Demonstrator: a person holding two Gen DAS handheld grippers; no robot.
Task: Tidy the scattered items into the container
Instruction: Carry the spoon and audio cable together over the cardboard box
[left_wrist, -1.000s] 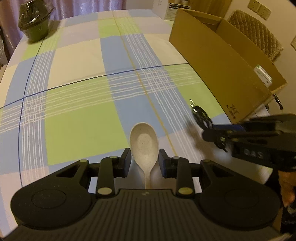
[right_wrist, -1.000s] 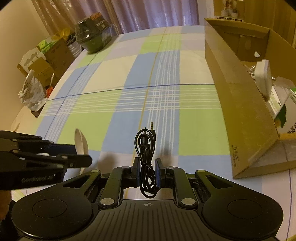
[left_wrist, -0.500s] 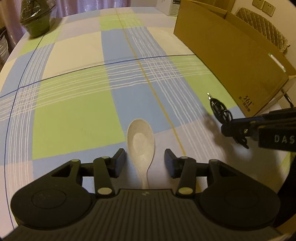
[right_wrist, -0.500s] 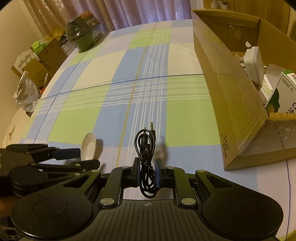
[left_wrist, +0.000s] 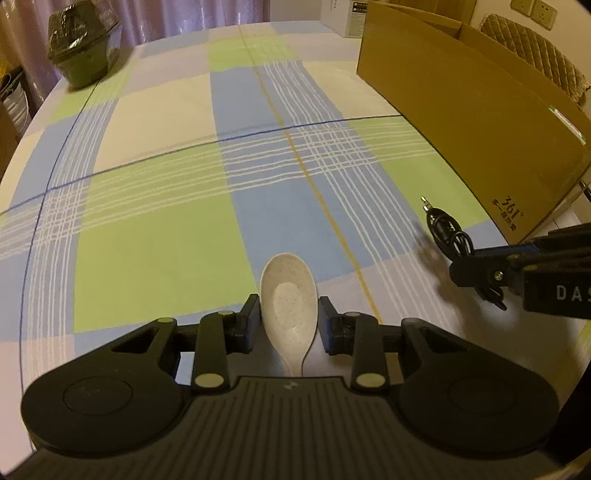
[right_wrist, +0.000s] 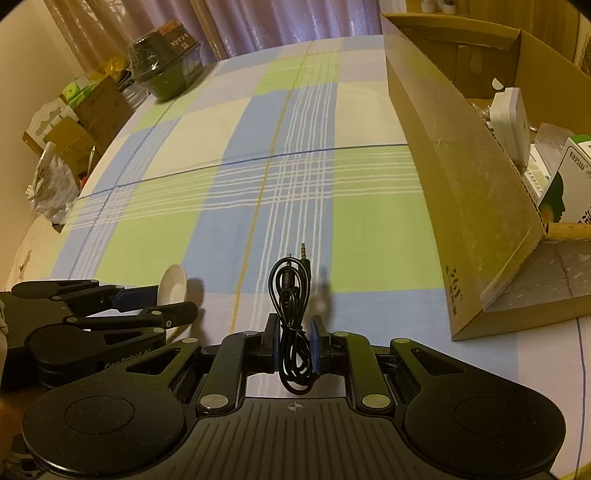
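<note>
A speckled off-white spoon (left_wrist: 288, 302) lies bowl forward between the fingers of my left gripper (left_wrist: 289, 314). Its pads press both sides of the bowl, and the handle runs back under the gripper body. My right gripper (right_wrist: 293, 332) is shut on a coiled black audio cable (right_wrist: 290, 291), held above the checked tablecloth (right_wrist: 229, 206) with the jack plug pointing forward. The open cardboard box (right_wrist: 443, 166) stands to the right of both grippers. From the left wrist view the cable (left_wrist: 445, 230) and right gripper (left_wrist: 469, 273) sit near the box's front corner (left_wrist: 509, 214).
Inside the box are a white adapter (right_wrist: 511, 118) and a green and white carton (right_wrist: 565, 184). A dark lidded bowl (left_wrist: 83, 51) sits at the far left corner of the table. Boxes and bags (right_wrist: 62, 147) crowd the floor past the left edge.
My left gripper's fingers have narrowed from wide apart onto the spoon's bowl. The right gripper has carried the cable a little nearer to the box.
</note>
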